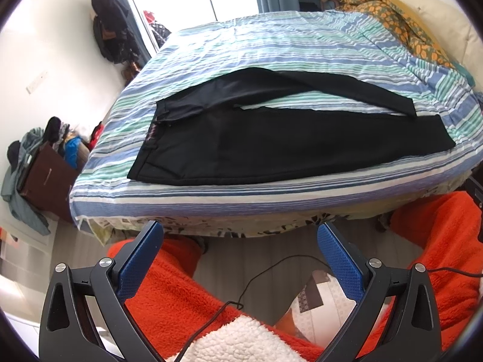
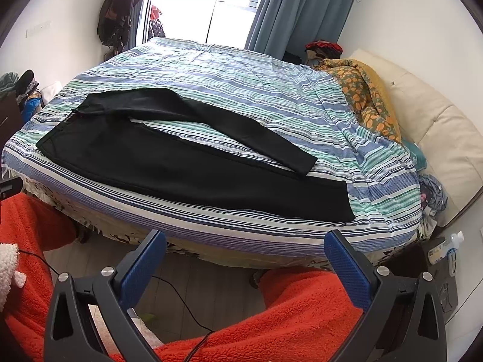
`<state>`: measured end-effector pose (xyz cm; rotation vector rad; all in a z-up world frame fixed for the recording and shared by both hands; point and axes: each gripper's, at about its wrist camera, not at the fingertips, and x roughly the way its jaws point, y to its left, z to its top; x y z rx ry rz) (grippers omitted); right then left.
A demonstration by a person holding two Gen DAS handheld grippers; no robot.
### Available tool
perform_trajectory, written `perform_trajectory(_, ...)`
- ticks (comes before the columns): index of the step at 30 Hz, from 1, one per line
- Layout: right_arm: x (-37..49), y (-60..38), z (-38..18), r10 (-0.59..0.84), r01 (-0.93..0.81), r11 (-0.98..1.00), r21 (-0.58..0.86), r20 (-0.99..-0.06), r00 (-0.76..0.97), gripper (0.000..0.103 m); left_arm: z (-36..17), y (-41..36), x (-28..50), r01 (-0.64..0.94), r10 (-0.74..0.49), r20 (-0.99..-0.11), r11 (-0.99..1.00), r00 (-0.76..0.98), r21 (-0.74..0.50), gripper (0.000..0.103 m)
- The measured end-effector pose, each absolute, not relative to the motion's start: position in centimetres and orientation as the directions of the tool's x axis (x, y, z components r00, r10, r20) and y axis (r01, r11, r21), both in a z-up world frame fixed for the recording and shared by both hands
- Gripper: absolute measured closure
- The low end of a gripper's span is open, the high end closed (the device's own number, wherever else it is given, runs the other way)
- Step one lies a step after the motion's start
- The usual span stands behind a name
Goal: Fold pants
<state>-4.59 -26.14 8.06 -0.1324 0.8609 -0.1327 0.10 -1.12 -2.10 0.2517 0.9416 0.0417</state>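
Black pants (image 1: 271, 147) (image 2: 169, 163) lie flat and unfolded on the near part of the bed, lengthwise along its near edge. The waistband is at the left end, the cuffs at the right. The near leg runs straight beside the mattress edge; the far leg splays away from it, with a wedge of bedding showing between the two, and its cuff touches or slightly overlaps the near leg toward the right end. A patterned lining shows at the open waistband in the left wrist view.

The striped blue, green and white bedspread (image 1: 256, 48) (image 2: 229, 81) beneath is lightly wrinkled and covers the mattress. A yellow and orange patterned blanket (image 1: 401, 21) (image 2: 362, 90) is bunched at the far right of the bed, against a cream padded headboard (image 2: 434, 132).

The left gripper (image 1: 240, 235) is held off the near edge of the bed, above the floor, fingers spread wide, nothing between them. The right gripper (image 2: 245, 242) is likewise short of the bed edge, fingers wide apart and empty. Neither touches the pants.

Orange fleece clothing (image 1: 169, 289) (image 2: 302, 307) fills the foreground below both grippers, with a thin black cable (image 1: 259, 274) trailing over it. Blue curtains (image 2: 292, 9) hang by the bright window at the far side. Dark garments (image 1: 111, 24) hang on the far left wall.
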Motion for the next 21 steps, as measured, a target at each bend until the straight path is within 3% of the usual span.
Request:
perform_trajectory(18, -4.3, -26.8, 7.8, -0.161, 0.071, 0.986, -0.15, -0.754, 0.637, 0.0, -2.6, -1.6, 0.4, 0.088, 0.155, -0.801, 0.964, 0.578, 0.25, 0.001)
perform_trajectory(21, -4.0, -27.2, 7.7, -0.096, 0.042, 0.995, -0.091, -0.751, 0.654, 0.0, -2.3, -2.0, 0.8, 0.113, 0.155, -0.786, 0.955, 0.598, 0.275, 0.001)
